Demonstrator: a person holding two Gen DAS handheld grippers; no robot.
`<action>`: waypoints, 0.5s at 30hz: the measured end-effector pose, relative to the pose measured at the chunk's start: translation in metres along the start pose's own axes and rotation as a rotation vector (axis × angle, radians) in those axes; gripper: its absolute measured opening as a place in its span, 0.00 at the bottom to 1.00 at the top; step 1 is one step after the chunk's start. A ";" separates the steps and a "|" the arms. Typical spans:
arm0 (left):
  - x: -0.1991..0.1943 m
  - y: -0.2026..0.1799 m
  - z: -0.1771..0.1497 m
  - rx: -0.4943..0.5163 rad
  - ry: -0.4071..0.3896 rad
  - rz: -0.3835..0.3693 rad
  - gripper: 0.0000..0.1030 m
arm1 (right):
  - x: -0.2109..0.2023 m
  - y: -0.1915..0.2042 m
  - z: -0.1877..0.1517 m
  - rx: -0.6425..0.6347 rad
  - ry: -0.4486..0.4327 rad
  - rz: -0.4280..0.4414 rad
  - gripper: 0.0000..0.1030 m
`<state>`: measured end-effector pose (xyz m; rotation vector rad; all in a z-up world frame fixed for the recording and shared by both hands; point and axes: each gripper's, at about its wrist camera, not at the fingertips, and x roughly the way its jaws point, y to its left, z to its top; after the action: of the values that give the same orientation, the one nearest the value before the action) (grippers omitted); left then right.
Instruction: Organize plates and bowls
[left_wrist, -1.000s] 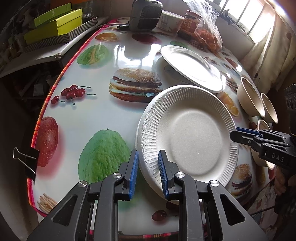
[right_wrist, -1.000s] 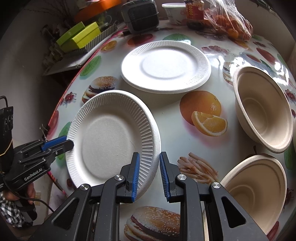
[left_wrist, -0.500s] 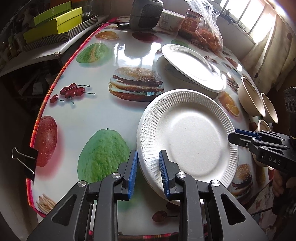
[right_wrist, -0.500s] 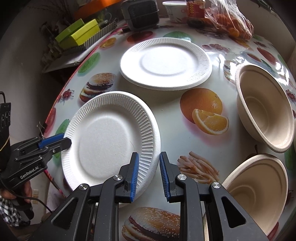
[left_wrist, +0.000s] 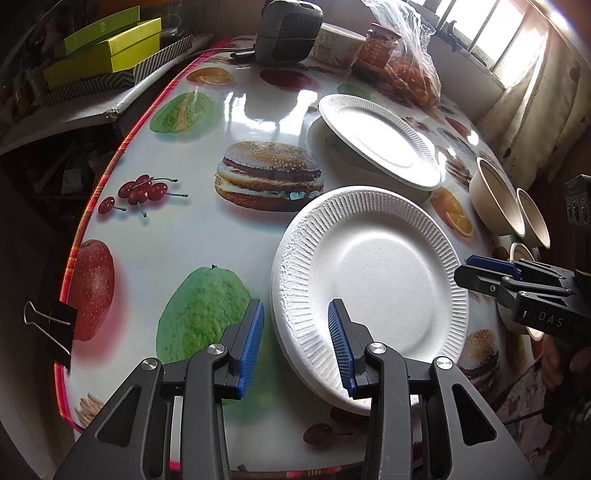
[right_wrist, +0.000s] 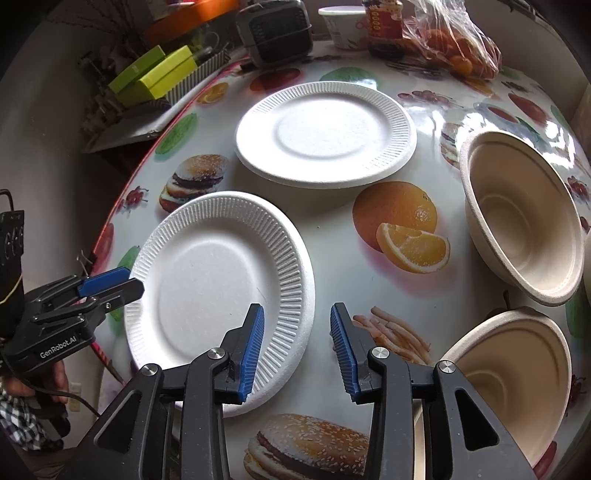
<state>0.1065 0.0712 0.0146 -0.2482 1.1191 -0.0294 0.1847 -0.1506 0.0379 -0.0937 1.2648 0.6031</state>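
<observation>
A white ribbed foam plate lies on the fruit-print table near its front edge; it also shows in the right wrist view. My left gripper is open, its jaws standing either side of the plate's left rim. My right gripper is open, straddling the plate's right rim. A second white plate lies farther back, also in the left wrist view. Beige bowls sit on the right.
At the table's far end stand a dark speaker-like box, a white cup, a jar and a bag of oranges. Green boxes sit on a side shelf. A binder clip grips the tablecloth edge.
Both grippers have opened wide around the near plate's rims. The plate has settled lower onto the table.
</observation>
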 end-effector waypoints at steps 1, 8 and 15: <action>-0.001 0.000 0.002 0.000 -0.003 -0.001 0.37 | -0.002 0.000 0.001 0.001 -0.005 0.003 0.37; -0.014 -0.003 0.019 0.000 -0.052 -0.018 0.37 | -0.026 -0.003 0.010 -0.002 -0.067 0.006 0.41; -0.020 -0.006 0.039 -0.016 -0.084 -0.030 0.37 | -0.050 -0.013 0.028 0.001 -0.133 -0.003 0.42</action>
<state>0.1333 0.0753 0.0495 -0.2781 1.0327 -0.0364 0.2068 -0.1698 0.0893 -0.0537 1.1354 0.5972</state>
